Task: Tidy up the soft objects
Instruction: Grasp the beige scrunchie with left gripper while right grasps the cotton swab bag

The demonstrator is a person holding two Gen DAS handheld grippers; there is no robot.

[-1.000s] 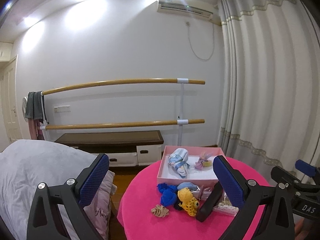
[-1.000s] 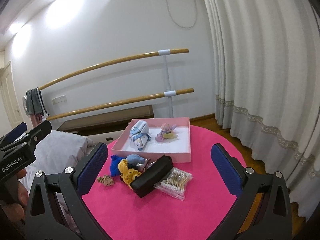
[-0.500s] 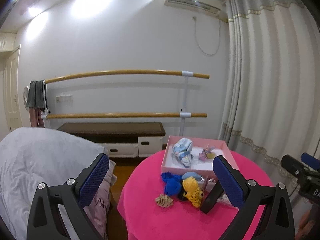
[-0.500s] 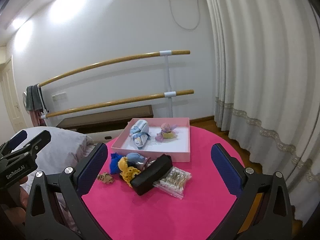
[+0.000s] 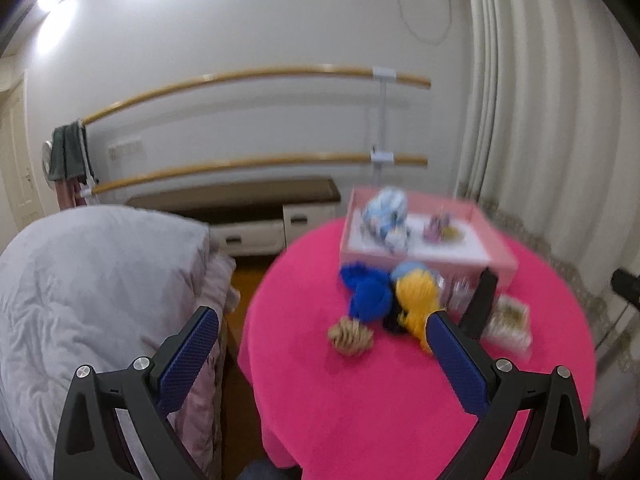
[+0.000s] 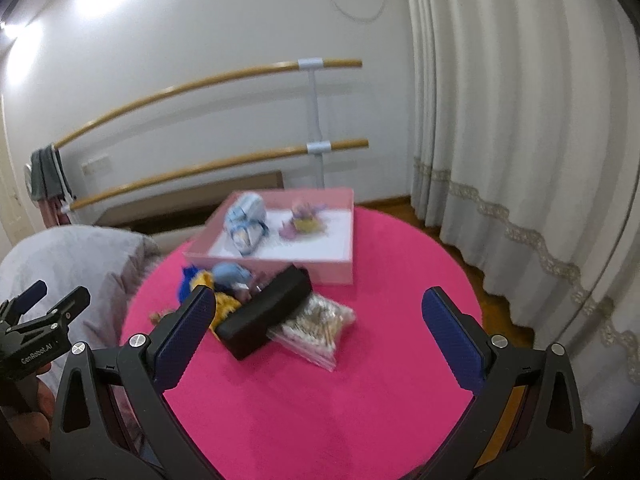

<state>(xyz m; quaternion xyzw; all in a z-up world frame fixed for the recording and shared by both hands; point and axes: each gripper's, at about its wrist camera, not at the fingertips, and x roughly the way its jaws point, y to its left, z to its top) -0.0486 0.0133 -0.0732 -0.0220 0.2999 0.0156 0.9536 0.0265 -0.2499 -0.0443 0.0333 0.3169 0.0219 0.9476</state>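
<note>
A round pink table (image 5: 380, 392) (image 6: 360, 400) carries a pink box (image 5: 505, 261) (image 6: 332, 272) holding a pale blue soft bundle (image 5: 386, 216) (image 6: 245, 222) and a small purple-yellow soft piece (image 5: 440, 229) (image 6: 304, 222). In front of the box lie a blue yarn piece (image 5: 366, 294), a yellow one (image 5: 416, 298) (image 6: 226, 304), a light blue one (image 6: 232, 273) and a tan knot (image 5: 350, 334). My left gripper (image 5: 320, 352) and right gripper (image 6: 316, 328) both hover open above the table's near side, holding nothing.
A black case (image 6: 266, 314) (image 5: 482, 300) and a clear bag of cotton swabs (image 6: 316, 330) (image 5: 508, 322) lie beside the yarn. A grey quilted bed (image 5: 92, 280) stands left of the table, curtains (image 6: 520, 140) to the right, wall bars (image 5: 256, 76) behind.
Both grippers have tilted down and moved closer over the table; the objects look larger and blurred with motion. Nothing has been picked up.
</note>
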